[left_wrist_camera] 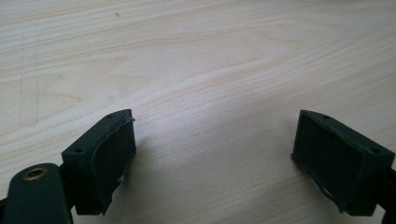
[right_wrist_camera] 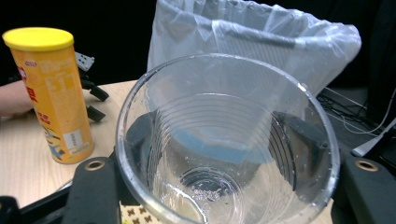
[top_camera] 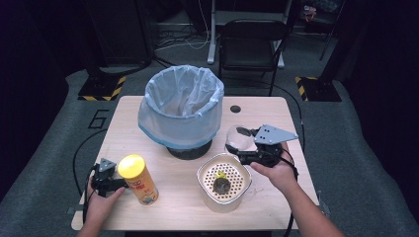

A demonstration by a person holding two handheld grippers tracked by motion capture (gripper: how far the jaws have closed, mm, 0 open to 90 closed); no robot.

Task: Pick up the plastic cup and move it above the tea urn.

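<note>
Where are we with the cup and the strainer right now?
Done: the clear cup is gripped by the right gripper, held beside the white strainer bowl. In hand: nothing poured or binned yet that I can see; a dark lump sits in the strainer. Left: the left gripper is open, beside the yellow can.

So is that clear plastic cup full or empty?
Empty, apart from droplets. The right gripper view looks into the clear cup held by the right gripper; its ribbed bottom shows, with no liquid pooled.

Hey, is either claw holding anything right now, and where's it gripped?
The right claw grips a clear plastic cup by its side walls. The left claw is open and holds nothing.
</note>
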